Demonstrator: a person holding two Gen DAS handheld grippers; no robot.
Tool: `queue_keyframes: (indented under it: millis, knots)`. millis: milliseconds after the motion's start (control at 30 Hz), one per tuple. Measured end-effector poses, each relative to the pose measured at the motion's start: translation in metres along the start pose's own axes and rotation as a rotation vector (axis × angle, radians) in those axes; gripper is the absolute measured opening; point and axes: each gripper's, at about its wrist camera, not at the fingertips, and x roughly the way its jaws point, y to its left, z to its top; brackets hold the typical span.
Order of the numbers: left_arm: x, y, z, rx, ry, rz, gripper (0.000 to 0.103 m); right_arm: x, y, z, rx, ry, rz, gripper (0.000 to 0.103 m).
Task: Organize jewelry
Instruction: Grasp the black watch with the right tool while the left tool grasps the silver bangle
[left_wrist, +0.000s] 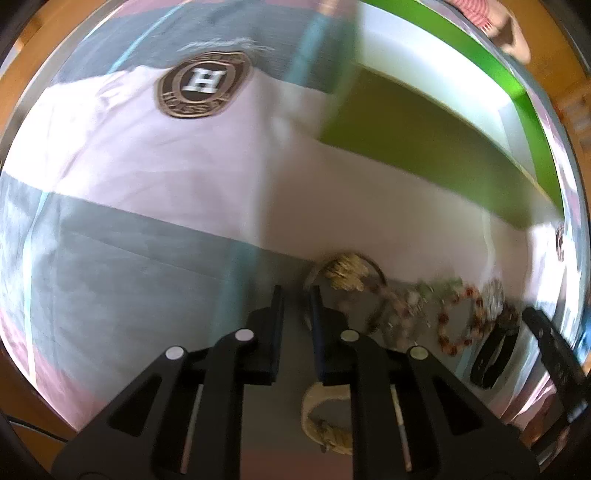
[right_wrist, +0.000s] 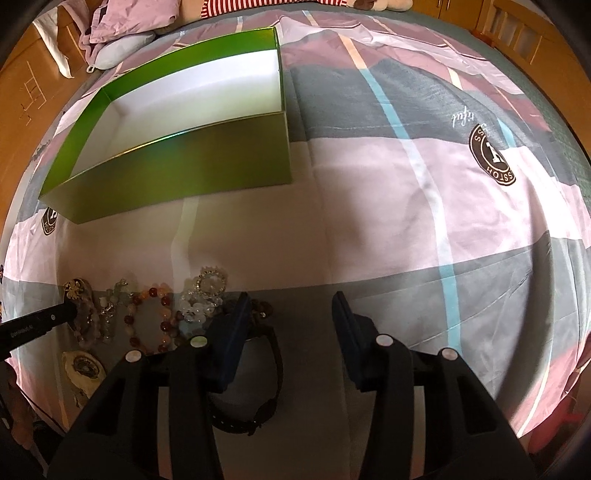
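Note:
Several pieces of jewelry lie in a row on the bedspread: a gold flower bangle (right_wrist: 77, 291), an amber bead bracelet (right_wrist: 151, 317), a crystal piece (right_wrist: 207, 291), a cream watch (right_wrist: 83, 369) and a black watch (right_wrist: 266, 369). An open green box (right_wrist: 177, 166) with a white inside stands behind them. My left gripper (left_wrist: 297, 295) is nearly closed with a narrow gap and nothing between its fingers, beside the gold bangle (left_wrist: 345, 273); the cream watch (left_wrist: 325, 417) lies under it. My right gripper (right_wrist: 291, 306) is open and empty above the black watch.
The bedspread (right_wrist: 388, 206) is pink and grey with round brown logos (right_wrist: 493, 158). A wooden bed frame (right_wrist: 29, 85) runs around the edges. A pillow and a striped garment (right_wrist: 236, 7) lie beyond the box. The other gripper (left_wrist: 550, 343) shows at the right of the left wrist view.

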Motion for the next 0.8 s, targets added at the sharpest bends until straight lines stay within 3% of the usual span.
queue_keyframes:
  millis: [167, 267, 367, 600, 733, 800]
  knots:
    - [0.004, -0.003, -0.002, 0.017, 0.015, 0.007, 0.014, -0.006, 0.000, 0.002, -0.019, -0.012, 0.035, 0.047]
    - [0.004, -0.006, -0.003, 0.038, 0.032, -0.017, 0.014, -0.004, 0.007, 0.000, -0.074, 0.020, 0.030, 0.047]
    - [0.004, -0.004, -0.002, 0.032, 0.028, 0.010, 0.014, -0.011, 0.004, 0.000, -0.126, 0.037, 0.035, 0.047]
    - [0.007, -0.002, 0.000, 0.026, 0.030, 0.001, 0.005, 0.006, 0.009, -0.009, -0.212, 0.133, 0.027, 0.046]
    - [0.012, -0.013, 0.000, 0.027, 0.028, 0.008, 0.005, 0.022, 0.021, -0.016, -0.248, 0.176, 0.032, 0.019]
    - [0.013, -0.012, -0.004, 0.033, 0.024, 0.014, 0.007, 0.021, 0.026, -0.016, -0.263, 0.159, 0.033, 0.011]
